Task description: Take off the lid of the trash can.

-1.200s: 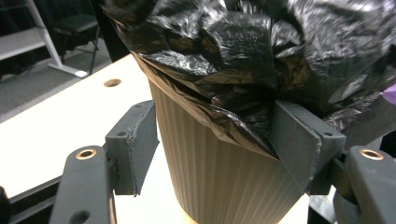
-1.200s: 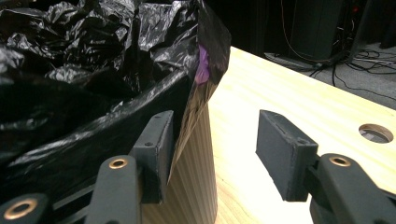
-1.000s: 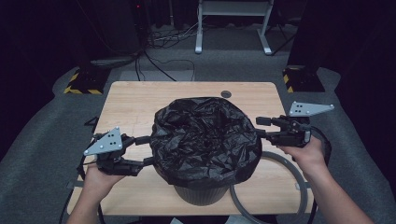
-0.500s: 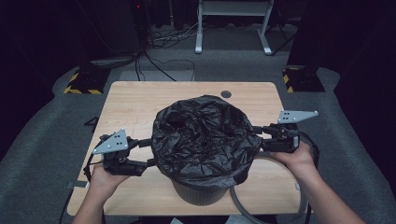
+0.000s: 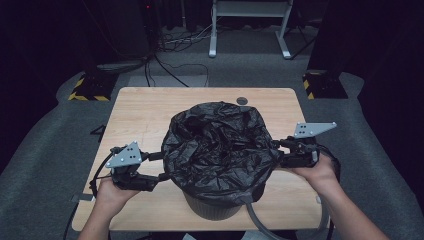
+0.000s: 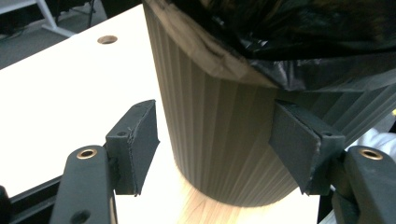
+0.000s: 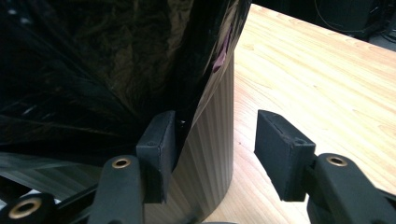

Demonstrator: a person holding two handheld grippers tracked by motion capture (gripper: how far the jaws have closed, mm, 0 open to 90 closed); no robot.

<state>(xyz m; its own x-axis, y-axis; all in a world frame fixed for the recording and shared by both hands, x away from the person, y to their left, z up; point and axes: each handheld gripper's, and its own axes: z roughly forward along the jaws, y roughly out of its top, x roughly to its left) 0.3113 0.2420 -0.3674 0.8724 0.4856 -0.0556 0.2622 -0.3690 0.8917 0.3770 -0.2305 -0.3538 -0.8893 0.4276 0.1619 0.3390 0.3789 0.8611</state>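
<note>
A dark ribbed bin [image 5: 215,206] stands at the middle of the wooden table, lined with a crumpled black bag [image 5: 220,145] whose edge hangs over the rim. My left gripper [image 5: 161,166] sits at the bin's left side, open. In the left gripper view its jaws [image 6: 217,140] stand wide apart in front of the ribbed wall [image 6: 210,107], below the bag's hem [image 6: 303,42]. My right gripper [image 5: 277,153] is at the bin's right side. In the right gripper view it [image 7: 212,140] is open: the bag's hanging edge [image 7: 93,70] lies against the left jaw, the other jaw stands free over the table beside the bin wall [image 7: 215,116].
The table [image 5: 145,115] has a round cable hole [image 5: 242,100] near its far edge. A grey hoop [image 5: 260,225] lies at the front right, partly under the bin. On the floor behind are cables and a white desk frame [image 5: 250,25].
The right gripper has come down along the bin's right side, closer to the person. The left gripper has shifted only slightly. The bag's skirt hangs lower over the bin.
</note>
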